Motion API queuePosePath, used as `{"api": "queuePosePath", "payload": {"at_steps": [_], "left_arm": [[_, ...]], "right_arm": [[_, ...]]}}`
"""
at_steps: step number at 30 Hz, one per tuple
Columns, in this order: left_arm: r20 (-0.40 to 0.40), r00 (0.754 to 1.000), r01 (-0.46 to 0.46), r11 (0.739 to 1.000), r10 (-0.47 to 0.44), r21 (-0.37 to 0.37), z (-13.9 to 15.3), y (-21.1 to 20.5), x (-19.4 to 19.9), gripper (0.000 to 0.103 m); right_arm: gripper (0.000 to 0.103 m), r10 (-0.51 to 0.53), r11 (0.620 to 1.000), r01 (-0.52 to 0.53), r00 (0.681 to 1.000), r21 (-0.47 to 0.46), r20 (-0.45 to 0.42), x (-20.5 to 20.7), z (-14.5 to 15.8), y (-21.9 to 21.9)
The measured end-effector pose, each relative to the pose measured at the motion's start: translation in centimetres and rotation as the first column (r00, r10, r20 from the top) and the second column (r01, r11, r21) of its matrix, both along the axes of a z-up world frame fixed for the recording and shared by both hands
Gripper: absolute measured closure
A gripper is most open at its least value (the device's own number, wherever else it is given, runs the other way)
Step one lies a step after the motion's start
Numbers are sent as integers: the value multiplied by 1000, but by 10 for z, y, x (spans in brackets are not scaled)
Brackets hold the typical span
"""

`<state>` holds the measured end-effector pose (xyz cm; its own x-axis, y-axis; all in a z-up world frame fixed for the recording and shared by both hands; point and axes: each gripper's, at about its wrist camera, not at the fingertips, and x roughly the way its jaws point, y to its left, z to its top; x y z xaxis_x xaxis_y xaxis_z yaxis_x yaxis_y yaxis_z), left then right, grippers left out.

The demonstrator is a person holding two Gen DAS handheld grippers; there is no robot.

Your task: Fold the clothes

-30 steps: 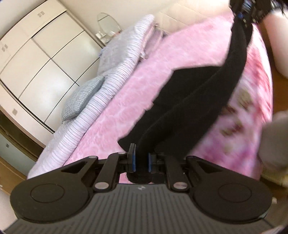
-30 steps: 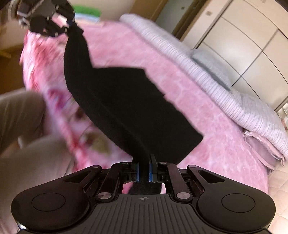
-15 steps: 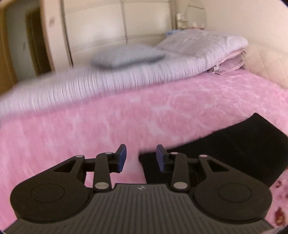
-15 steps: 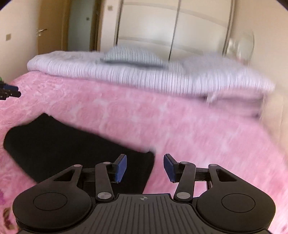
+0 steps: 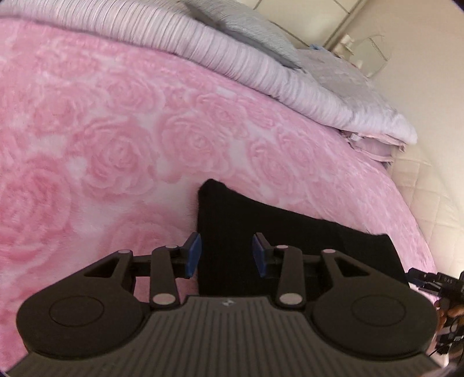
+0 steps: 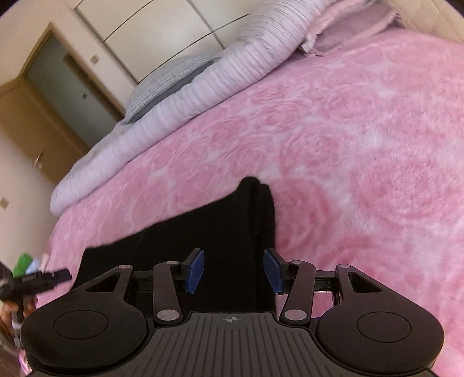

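In the left wrist view, the left tongs (image 5: pixel 226 255) are hovering with their blue pads (image 5: pixel 193 255) spread wide and gripping nothing, poised over the left end of a black garment (image 5: pixel 290 232). That garment is lying flat as a folded strip on the pink rose-patterned blanket (image 5: pixel 116 139) covering the bed, one corner pointing away from the camera. A striped lilac duvet (image 5: pixel 232 61) is lying bunched along the far side of the blanket, with a grey pillow (image 5: pixel 246 26) resting on top of it. At the right edge, part of the other tool is showing just beyond the garment's far end. In the right wrist view, the right tongs (image 6: pixel 234 271) are likewise standing open and empty, hanging over the right end of the black garment (image 6: pixel 203 232), whose layered edge is showing beside the right pad. The left tongs (image 6: pixel 58 275) are peeking in at the left edge, near the cloth's opposite end. White wardrobe doors (image 6: pixel 162 32) and a doorway (image 6: pixel 66 90) are standing beyond the bed.
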<state>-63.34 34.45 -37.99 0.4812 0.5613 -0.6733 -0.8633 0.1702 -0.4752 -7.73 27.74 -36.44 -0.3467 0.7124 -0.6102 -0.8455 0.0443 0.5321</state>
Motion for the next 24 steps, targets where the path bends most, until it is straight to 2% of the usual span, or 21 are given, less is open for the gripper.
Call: {"api": "queuePosePath", "payload": {"at_steps": [3,4,5,6,7,10,15,18,21,24], "left_arm": [[13,1000,10,1000,-10,-18,-11,10,5,73],[16,1000,16,1000,-16,-23,-14,13,7,81],[8,1000,25,1000,-25,-18,-17,16,9,88],[-18,999,39,999,-39,1,-18,17,13,92],[-38,998,49,999,-48,21,-19,18,16,93],[-69,996,61,995,-56,84,-14,17,21,94],[-138,990,62,973,-31,222,-3,11,31,94],[-170,985,59,970,-19,237,-7,14,37,94],[-212,977,66,978,-24,195,-24,23,41,93],[-234,972,78,982,-36,173,-28,23,40,90]], "right_arm": [[54,11,1000,-11,1000,1,-12,0,-11,12],[54,15,1000,-15,1000,2,-16,0,-15,16],[66,19,1000,-19,1000,2,-19,0,-19,21],[83,27,1000,-27,1000,-1,-6,-1,-23,25],[94,41,999,-41,998,-2,37,-5,-25,27],[95,44,997,-51,991,58,129,-12,-19,18],[95,3,978,-50,975,205,222,-20,1,4],[95,-27,971,-43,958,234,286,-29,2,7],[95,-34,983,-26,948,183,317,-35,-12,16],[94,-5,1000,0,960,18,279,-34,-33,27]]}}
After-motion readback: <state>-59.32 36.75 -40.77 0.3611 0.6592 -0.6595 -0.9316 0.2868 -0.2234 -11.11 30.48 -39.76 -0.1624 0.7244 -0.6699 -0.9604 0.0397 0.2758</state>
